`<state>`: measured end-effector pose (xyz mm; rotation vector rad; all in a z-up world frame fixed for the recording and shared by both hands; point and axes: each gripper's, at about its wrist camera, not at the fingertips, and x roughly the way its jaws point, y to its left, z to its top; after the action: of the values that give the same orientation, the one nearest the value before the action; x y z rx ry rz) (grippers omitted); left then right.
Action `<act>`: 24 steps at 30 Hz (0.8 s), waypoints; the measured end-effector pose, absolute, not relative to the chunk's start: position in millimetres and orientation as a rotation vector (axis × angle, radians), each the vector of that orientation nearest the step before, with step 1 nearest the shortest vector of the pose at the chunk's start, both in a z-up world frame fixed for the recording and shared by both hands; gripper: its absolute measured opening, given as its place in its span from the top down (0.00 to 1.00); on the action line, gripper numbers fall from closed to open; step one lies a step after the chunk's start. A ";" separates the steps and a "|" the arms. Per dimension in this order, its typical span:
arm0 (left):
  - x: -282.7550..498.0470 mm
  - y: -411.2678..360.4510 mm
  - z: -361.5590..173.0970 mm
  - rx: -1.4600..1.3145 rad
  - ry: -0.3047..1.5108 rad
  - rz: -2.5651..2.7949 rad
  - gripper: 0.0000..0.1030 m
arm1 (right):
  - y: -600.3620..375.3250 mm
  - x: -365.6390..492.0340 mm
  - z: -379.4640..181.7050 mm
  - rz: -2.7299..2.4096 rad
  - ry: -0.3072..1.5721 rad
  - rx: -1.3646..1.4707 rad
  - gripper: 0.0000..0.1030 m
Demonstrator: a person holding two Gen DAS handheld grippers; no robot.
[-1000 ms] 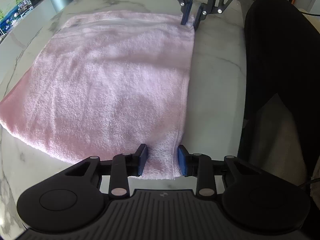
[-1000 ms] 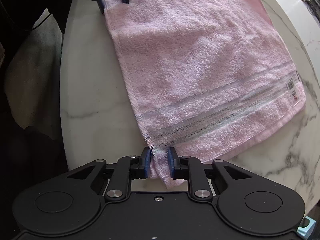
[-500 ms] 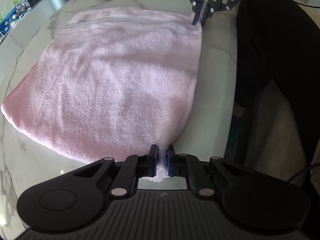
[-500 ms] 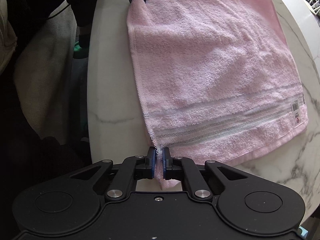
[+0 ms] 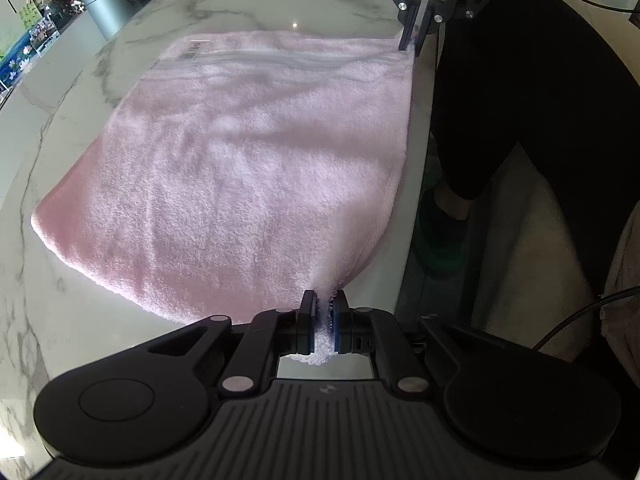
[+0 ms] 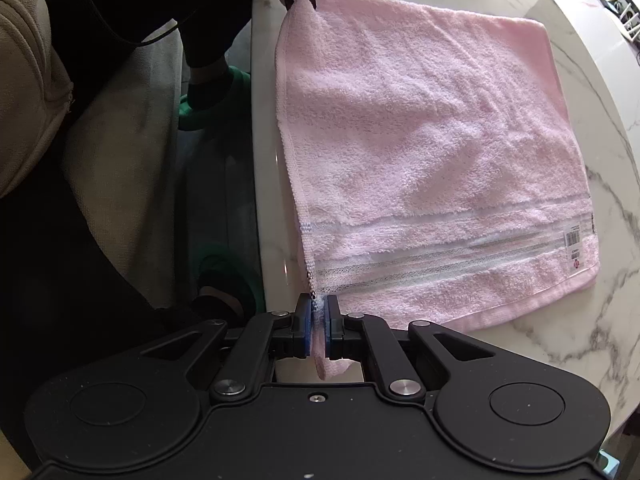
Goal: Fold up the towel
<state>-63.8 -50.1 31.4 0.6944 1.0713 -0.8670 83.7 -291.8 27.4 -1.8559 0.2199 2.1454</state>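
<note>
My left tongs [image 5: 323,312] pinch one near corner of the pink towel [image 5: 248,168]; my right tongs [image 6: 319,314] pinch the other; the rest lies on the table [image 6: 600,328].

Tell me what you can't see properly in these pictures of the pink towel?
- Left wrist view: the pink terry towel's corner inside the left claw is hidden by the blue pads.
- Right wrist view: the print on the small white label is too small to read.
- Right wrist view: the person's green slipper is partly hidden by the white marble table's edge.
- Both views: the towel's underside is hidden against the table.
</note>
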 end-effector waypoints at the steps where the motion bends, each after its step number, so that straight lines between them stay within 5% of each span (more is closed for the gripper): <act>1: -64.4 -49.6 34.6 0.696 1.068 -0.866 0.94 | -286.0 87.4 37.4 2.148 0.216 -1.854 0.96; 24: 11.1 -34.5 79.0 0.811 1.017 -0.817 0.94 | -242.1 110.2 116.2 2.084 0.142 -1.801 0.96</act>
<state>11.1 -34.5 79.0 0.8113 1.0167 -0.8174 110.2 -242.1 116.2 -1.8013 0.1420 2.0845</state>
